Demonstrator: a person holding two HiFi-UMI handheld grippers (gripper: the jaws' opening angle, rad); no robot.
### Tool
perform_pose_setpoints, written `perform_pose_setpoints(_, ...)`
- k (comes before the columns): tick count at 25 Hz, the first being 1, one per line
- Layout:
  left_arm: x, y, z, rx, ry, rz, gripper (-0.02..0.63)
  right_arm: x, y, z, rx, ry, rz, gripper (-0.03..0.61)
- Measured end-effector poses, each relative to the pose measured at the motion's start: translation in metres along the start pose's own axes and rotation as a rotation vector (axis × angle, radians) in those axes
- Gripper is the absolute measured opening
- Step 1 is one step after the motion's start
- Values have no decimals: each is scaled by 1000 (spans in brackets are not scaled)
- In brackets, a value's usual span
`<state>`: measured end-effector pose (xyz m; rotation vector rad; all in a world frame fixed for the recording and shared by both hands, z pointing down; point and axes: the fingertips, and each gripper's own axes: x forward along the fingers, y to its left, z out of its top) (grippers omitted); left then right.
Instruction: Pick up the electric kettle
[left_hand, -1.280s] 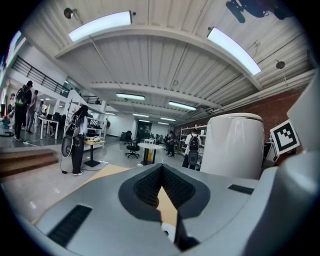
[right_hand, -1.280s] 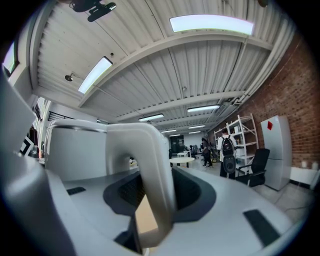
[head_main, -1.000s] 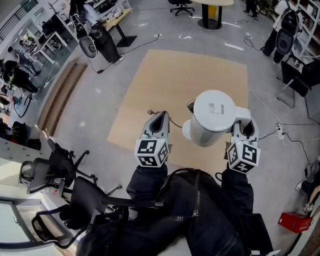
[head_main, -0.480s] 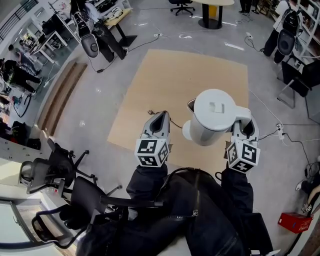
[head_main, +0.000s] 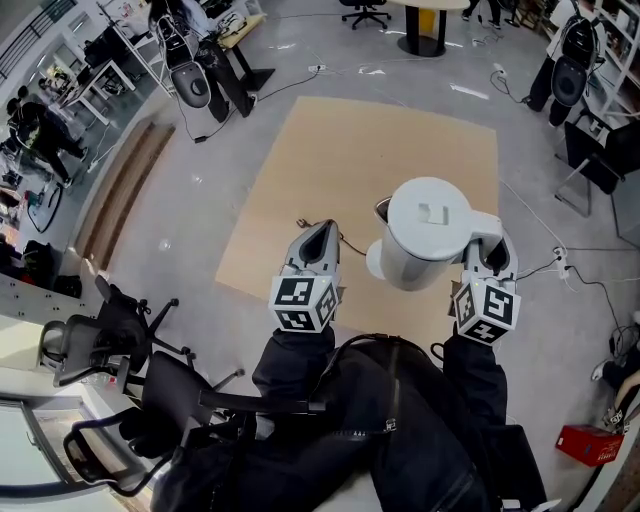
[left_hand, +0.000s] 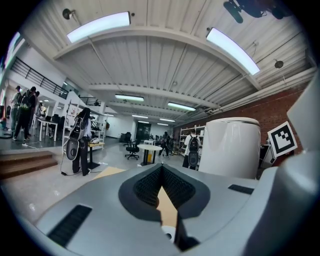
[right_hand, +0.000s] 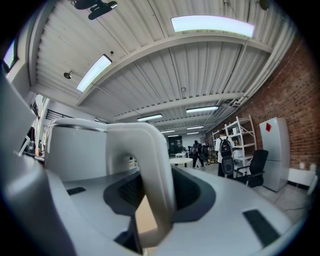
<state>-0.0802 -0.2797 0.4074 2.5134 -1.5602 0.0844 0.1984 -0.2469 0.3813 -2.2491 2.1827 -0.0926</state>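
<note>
The white electric kettle (head_main: 428, 225) hangs in the air above the tan floor mat (head_main: 330, 160), lid up. My right gripper (head_main: 487, 246) is shut on its handle (right_hand: 150, 170), which fills the gap between the jaws in the right gripper view, with the kettle body (right_hand: 75, 150) to its left. My left gripper (head_main: 322, 236) floats beside the kettle on its left, apart from it, its jaws shut on nothing. In the left gripper view the kettle (left_hand: 232, 147) stands to the right of the gripper (left_hand: 161, 172). A white round piece (head_main: 372, 262) with a cord lies on the mat under the kettle, partly hidden.
Black office chairs (head_main: 110, 330) stand at the lower left. Cables and a power strip (head_main: 558, 262) lie on the grey floor at right, near a red box (head_main: 585, 443). A round table (head_main: 425, 20), desks and several people are at the far edge.
The kettle and both grippers stay where they were. Only people and gear at the far left edge of the room have shifted a little.
</note>
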Motion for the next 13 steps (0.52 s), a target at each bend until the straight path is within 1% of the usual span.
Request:
perform_pose_setpoints(7, -4, 5, -4, 0, 5, -5, 2, -2, 7, -3, 0, 0, 0, 140)
perform_pose_setpoints(13, 0, 3, -4, -1, 13, -8, 2, 1, 3, -2, 1, 5, -3, 140)
